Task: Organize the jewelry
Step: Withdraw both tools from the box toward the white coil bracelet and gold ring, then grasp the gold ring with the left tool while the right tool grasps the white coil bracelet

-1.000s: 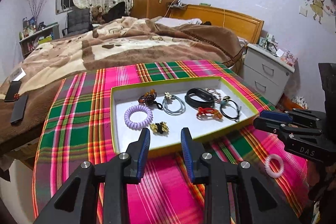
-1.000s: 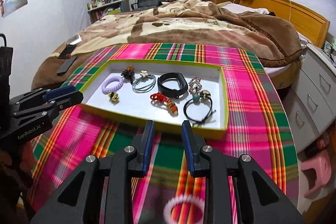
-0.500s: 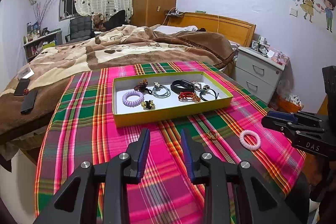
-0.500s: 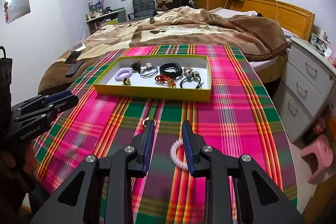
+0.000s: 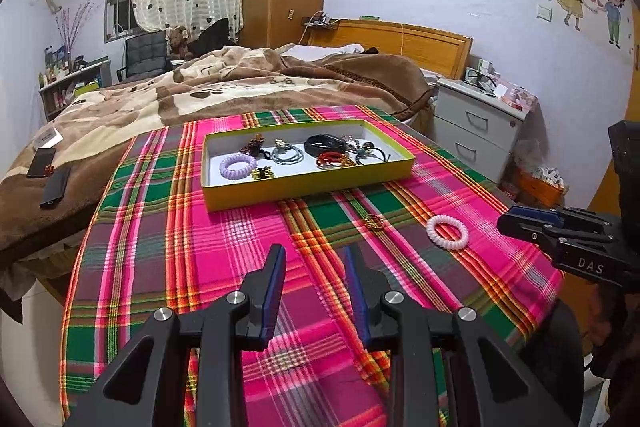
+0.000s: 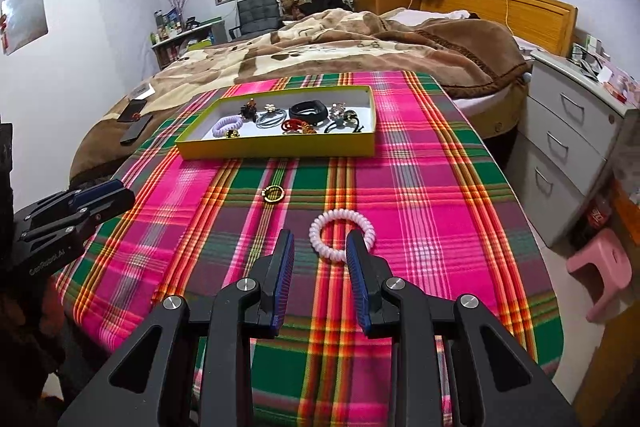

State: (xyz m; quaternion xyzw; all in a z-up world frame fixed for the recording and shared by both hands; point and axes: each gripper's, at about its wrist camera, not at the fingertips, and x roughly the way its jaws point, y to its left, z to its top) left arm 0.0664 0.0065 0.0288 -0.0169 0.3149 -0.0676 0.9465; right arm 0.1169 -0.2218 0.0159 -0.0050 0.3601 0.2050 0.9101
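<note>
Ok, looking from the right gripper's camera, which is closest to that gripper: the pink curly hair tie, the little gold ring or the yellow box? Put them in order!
1. The pink curly hair tie: nearest, on the cloth just ahead of the right gripper, by its right finger.
2. The little gold ring: farther ahead, slightly left.
3. The yellow box: farthest, across the cloth near the bed.

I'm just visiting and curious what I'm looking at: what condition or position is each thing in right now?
Left gripper: open, empty, above the cloth.
Right gripper: open, empty, just behind the white coil tie.
White coil tie: flat on the cloth, outside the tray.
Small gold ring: on the cloth, outside the tray.
Tray: uncovered, holding hair ties and bracelets.
</note>
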